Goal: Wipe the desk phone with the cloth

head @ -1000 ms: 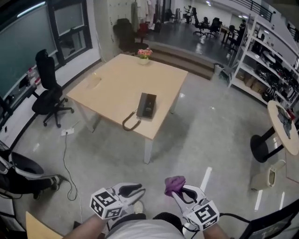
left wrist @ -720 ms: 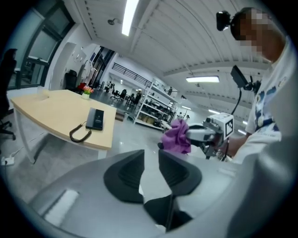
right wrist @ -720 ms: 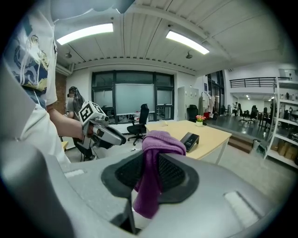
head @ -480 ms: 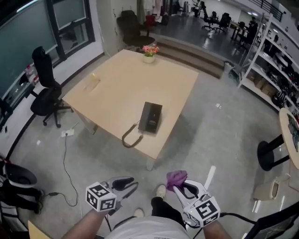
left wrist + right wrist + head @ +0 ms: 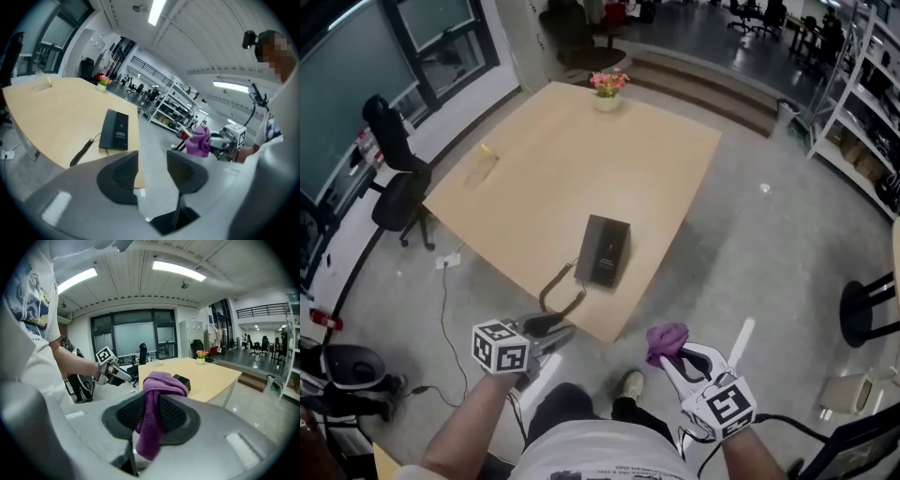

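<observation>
Print [image 5: 121,133] on desk phone [image 5: 607,250] unreadable; left fingers [image 5: 119,176] opening empty, right fingers [image 5: 176,416] pinch cloth [image 5: 157,380].

The person wears a white, short-sleeved T-shirt [image 5: 581,455] with a blue-and-grey graphic [image 5: 29,291] printed on it. Beyond the T-shirt's hem show dark trousers [image 5: 572,403] and a light shoe [image 5: 630,382]. Left of the T-shirt, the left tool [image 5: 561,330] is pale grey with dark ribbed pads; its jaws are opening with nothing between them. It bears a cube [image 5: 500,346] of black-and-white square markers. Right of the T-shirt, the right tool [image 5: 673,356] bears a like cube, and a black cable [image 5: 783,432] trails from it.
</observation>
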